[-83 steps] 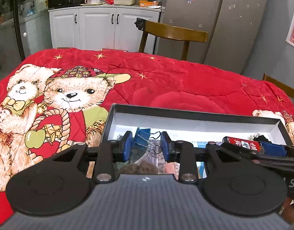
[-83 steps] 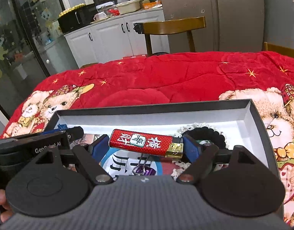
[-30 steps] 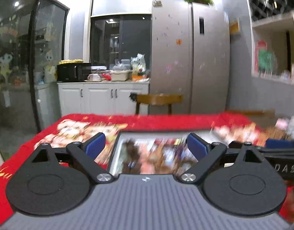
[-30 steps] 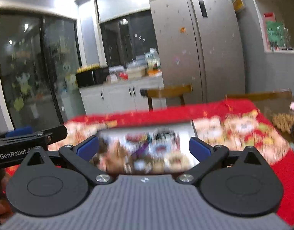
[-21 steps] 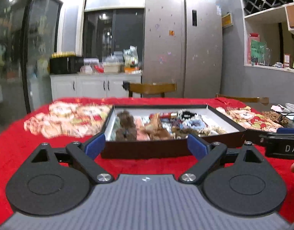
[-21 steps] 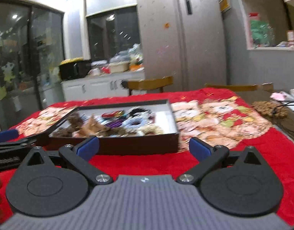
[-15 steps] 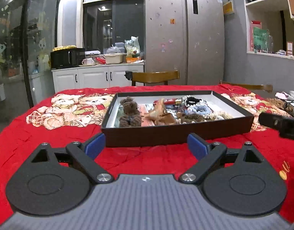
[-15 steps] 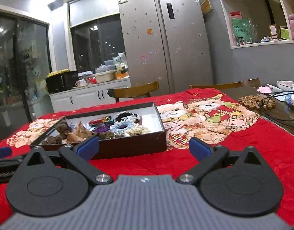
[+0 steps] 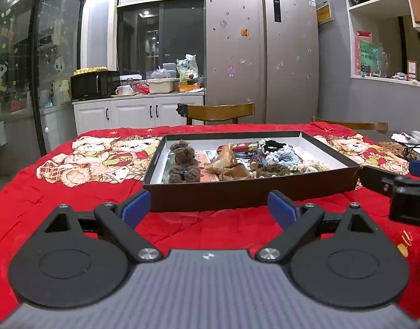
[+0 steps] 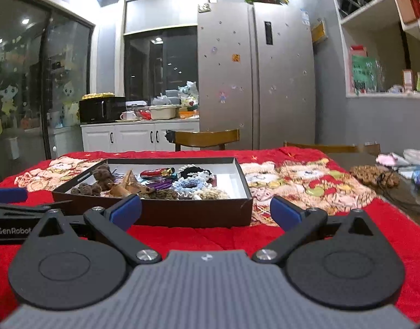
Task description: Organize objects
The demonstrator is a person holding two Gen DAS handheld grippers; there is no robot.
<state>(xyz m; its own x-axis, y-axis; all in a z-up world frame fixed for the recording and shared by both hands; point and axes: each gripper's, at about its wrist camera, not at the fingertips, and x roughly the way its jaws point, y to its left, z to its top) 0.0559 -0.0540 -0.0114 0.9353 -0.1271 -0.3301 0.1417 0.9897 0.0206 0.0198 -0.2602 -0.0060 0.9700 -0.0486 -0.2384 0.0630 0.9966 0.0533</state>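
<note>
both grippers now back from the box (image 9: 251, 192), fingers wide; red lighter (image 10: 157, 172) lies inside

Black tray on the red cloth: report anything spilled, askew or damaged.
Nothing stands out. The black tray sits flat on the red cloth, its jumbled small items all inside the walls, and no damage is visible from these low angles.

This is a home kitchen with a dining corner. A tall double-door fridge (image 9: 262, 54) stands by white cabinets (image 9: 138, 113) that carry a microwave (image 9: 93, 84). Wooden chairs (image 9: 218, 111) stand around a tabletop under a red teddy-bear cloth (image 9: 86, 161).
</note>
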